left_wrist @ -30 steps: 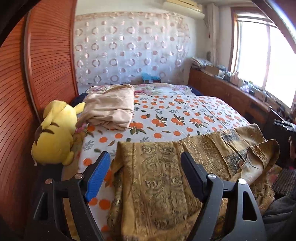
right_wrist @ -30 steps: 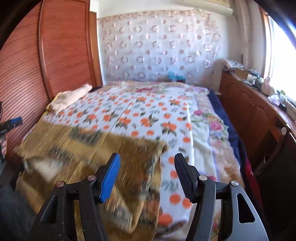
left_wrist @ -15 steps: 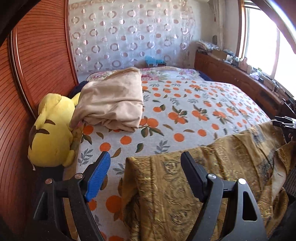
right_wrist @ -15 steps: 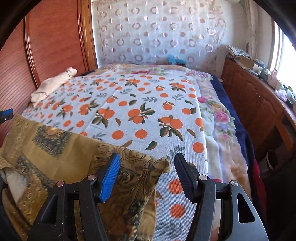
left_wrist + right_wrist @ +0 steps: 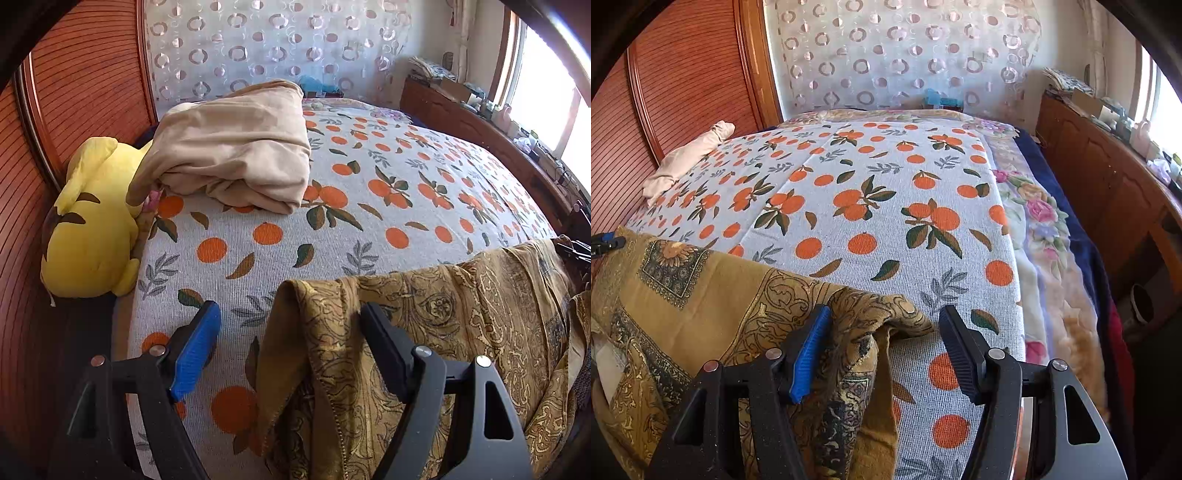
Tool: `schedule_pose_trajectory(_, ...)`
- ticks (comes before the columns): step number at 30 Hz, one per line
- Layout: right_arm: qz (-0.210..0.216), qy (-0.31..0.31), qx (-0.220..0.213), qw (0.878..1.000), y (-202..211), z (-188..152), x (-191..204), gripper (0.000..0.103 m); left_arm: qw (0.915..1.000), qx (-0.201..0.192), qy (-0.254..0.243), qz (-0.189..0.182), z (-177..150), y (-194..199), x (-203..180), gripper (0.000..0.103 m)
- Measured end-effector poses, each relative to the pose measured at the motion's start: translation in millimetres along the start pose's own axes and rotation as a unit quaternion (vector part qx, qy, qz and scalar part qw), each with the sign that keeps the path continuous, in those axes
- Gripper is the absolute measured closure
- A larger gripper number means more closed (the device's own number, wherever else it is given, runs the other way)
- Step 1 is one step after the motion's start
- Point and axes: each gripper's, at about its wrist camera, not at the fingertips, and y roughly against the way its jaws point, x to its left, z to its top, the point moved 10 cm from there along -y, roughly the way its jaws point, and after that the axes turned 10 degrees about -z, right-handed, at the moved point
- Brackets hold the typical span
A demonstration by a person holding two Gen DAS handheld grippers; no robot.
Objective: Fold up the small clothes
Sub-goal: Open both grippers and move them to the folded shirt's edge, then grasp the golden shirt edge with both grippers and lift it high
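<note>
On the orange-print bedspread [image 5: 369, 229] lies a gold patterned cloth [image 5: 461, 325].

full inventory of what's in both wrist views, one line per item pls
Patterned cloth: 1, gold-brown with dark paisley print, draped over the bed's near edge, one corner between each pair of jaws.
Bed cover: 1, pale grey with orange fruit print, over the bed.
Folded blanket: 1, beige, far left of bed.
Plush toy: 1, yellow, left of bed by the wooden panel.
Floral blanket: 1, cream with pink flowers, bed's right side.
Curtain: 1, white with rings, behind bed.
Wooden cabinet: 1, brown, right wall.
Left gripper: 1, black, open.
Right gripper: 1, black, open.
</note>
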Motion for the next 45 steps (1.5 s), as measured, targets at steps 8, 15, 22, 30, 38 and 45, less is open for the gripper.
schedule_pose_trajectory(8, 0.006, 0.004, -0.002, 1.000, 2, -9, 5, 0.042, 1.0000, -0.001, 0.001, -0.003, 5, -2, 2, 0.024)
schedule_pose_trajectory(15, 0.011, 0.033, -0.004, 0.999, 9, -13, 21, 0.072, 0.9997, 0.008, 0.014, -0.020, 9, -5, 0, 0.035)
schedule_pose_trajectory(22, 0.006, 0.046, -0.003, 0.999, 16, -14, 31, 0.087, 0.9996, 0.011, 0.015, -0.023, 6, -1, -2, 0.042)
schedule_pose_trajectory(30, -0.023, 0.066, -0.038, 0.997, 29, -17, 34, 0.094, 0.9990, 0.016, 0.003, -0.042, 1, 2, -18, 0.078)
schedule_pose_trajectory(38, -0.003, 0.036, -0.085, 0.996, 73, -13, 36, 0.095, 0.9951, -0.050, -0.042, -0.074, 7, 56, -59, 0.095)
schedule_pose_trajectory(45, 0.001, 0.036, -0.137, 0.990, 126, -7, 38, 0.096, 0.9870, -0.125, -0.063, -0.078, 23, 122, -85, 0.096)
